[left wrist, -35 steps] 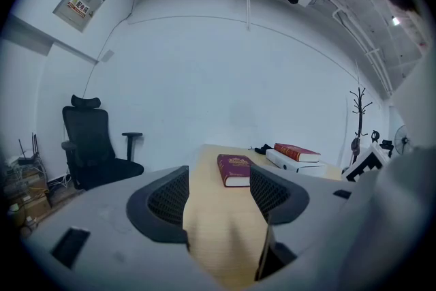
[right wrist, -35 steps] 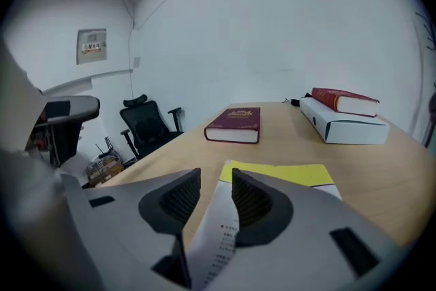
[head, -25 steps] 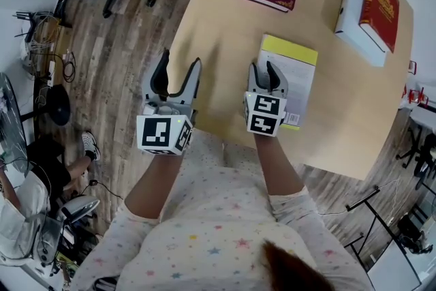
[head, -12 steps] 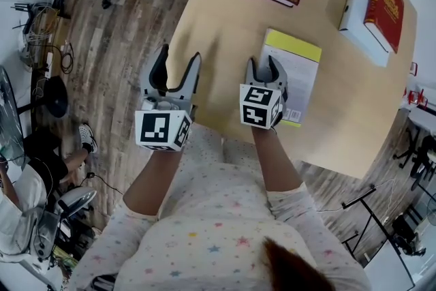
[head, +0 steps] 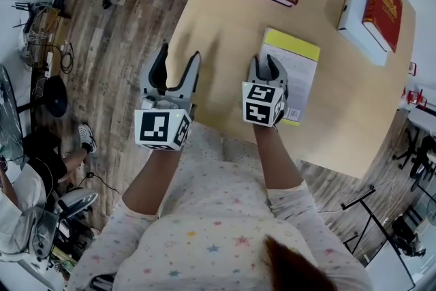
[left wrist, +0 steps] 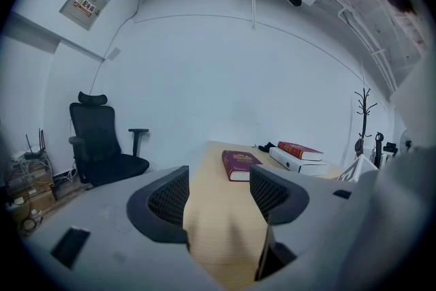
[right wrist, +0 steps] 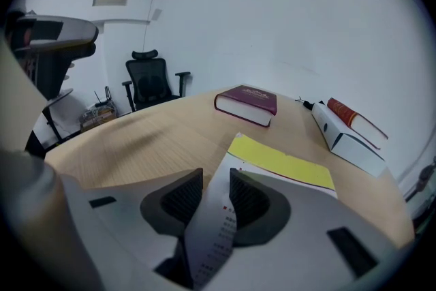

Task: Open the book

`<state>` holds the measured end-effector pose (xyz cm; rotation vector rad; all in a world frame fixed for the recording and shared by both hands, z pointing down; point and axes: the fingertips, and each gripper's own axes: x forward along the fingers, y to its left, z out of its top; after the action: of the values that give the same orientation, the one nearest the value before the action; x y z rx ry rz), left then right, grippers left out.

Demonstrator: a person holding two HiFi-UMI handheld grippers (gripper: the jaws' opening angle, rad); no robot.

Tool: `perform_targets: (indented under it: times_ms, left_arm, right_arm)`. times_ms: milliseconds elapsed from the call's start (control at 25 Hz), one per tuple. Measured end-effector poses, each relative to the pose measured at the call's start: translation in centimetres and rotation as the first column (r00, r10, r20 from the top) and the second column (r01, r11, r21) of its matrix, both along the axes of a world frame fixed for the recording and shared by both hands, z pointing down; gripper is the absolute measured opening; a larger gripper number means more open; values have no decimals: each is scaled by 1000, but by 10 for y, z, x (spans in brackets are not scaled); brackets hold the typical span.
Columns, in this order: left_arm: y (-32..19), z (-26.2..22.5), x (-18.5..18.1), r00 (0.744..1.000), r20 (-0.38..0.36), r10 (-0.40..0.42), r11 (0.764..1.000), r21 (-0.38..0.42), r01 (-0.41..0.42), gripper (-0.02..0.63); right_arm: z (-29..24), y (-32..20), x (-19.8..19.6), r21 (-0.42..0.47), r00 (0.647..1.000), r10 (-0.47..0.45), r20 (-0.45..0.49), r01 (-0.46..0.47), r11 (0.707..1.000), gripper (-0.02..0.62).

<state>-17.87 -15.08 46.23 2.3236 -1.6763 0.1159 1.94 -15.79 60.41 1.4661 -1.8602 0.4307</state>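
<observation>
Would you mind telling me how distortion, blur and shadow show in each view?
Head view: wide-angle bending curves the table edges; soft shadow beside the left gripper. Left gripper view: fisheye with black corners. Right gripper view: the book cover in the right gripper is blurred close up.

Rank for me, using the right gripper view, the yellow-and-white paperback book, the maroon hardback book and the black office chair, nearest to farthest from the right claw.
1. yellow-and-white paperback book: its cover is pinched in the right claw.
2. maroon hardback book: farther up the table, straight ahead.
3. black office chair: off the table, by the far wall, to the left.
</observation>
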Motion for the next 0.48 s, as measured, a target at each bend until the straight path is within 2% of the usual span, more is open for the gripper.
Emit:
perform_targets:
  times_ms: [240, 480]
  left_arm:
    - [3, -4, 3, 1000, 3, 5, 1000, 5, -5, 256]
    - [6, -10, 8, 1000, 2, 7, 1000, 14, -7, 256]
  right_arm:
    - [-15, 1, 3, 15, 998, -1, 58, 0, 1000, 52]
    - [-13, 4, 11, -76, 986, 30, 164, -17, 997, 45]
